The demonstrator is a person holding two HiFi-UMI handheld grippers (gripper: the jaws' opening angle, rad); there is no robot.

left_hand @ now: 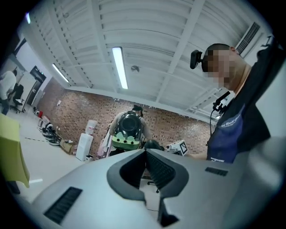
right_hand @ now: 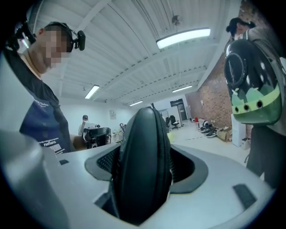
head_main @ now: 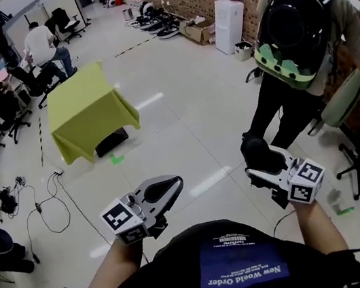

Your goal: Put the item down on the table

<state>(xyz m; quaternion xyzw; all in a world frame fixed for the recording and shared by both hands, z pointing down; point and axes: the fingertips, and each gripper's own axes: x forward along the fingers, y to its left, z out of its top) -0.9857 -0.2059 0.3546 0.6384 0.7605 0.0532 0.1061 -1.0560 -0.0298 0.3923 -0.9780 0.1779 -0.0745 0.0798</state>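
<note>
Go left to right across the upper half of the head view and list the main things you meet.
Seated person in white → yellow-covered table → cardboard box → water dispenser → standing person's backpack.

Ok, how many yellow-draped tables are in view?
1: the yellow-draped table stands ahead, left of centre in the head view. Others may be hidden beyond the frame.
</note>
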